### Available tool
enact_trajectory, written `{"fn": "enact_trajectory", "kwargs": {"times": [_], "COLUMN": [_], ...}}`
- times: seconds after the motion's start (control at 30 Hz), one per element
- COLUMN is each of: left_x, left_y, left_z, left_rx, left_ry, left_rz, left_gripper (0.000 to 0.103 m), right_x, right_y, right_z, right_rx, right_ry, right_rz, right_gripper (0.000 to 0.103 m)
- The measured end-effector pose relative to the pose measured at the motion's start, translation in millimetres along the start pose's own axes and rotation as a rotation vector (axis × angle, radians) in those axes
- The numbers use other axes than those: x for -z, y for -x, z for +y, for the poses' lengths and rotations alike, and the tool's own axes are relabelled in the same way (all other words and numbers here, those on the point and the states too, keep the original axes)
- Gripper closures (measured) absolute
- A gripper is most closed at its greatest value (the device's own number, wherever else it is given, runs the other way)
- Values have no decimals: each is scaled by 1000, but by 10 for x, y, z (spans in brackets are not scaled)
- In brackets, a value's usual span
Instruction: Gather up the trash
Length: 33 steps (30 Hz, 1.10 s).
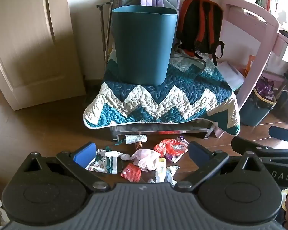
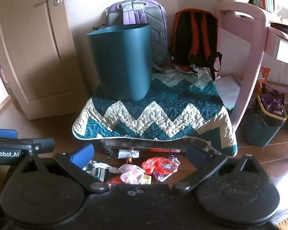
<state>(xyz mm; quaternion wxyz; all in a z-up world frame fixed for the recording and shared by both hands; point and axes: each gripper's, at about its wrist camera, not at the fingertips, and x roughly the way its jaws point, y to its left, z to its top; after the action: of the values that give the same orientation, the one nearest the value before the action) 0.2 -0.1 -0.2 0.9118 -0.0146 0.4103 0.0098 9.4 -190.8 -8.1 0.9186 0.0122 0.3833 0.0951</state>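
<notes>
Crinkled plastic wrappers [image 1: 170,148] below smooth tapered teal bin [image 1: 144,44]

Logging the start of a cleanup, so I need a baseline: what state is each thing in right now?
Left tongs: open, holding nothing.
Right tongs: open, holding nothing.
Teal bin: upright on the quilt, inside not visible.
Quilt: draped over a low stand.
Trash pile: scattered on the floor, uncollected.
Second bin: upright on the floor, lined, filled with wrappers.
Door: shut.
</notes>
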Motion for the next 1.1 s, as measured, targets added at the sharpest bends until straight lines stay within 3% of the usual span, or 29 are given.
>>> {"fn": "enact_trajectory", "kwargs": {"times": [1.1], "left_x": [38], "left_y": [-131], "left_z": [64], "left_rx": [9], "left_ry": [17], "left_rz": [41], "left_gripper": [0], "right_x": [2], "right_y": [-78], "right_z": [-2], "right_rx": [-1], "right_ry": [-2], "right_rz": [16], "right_gripper": [0]}}
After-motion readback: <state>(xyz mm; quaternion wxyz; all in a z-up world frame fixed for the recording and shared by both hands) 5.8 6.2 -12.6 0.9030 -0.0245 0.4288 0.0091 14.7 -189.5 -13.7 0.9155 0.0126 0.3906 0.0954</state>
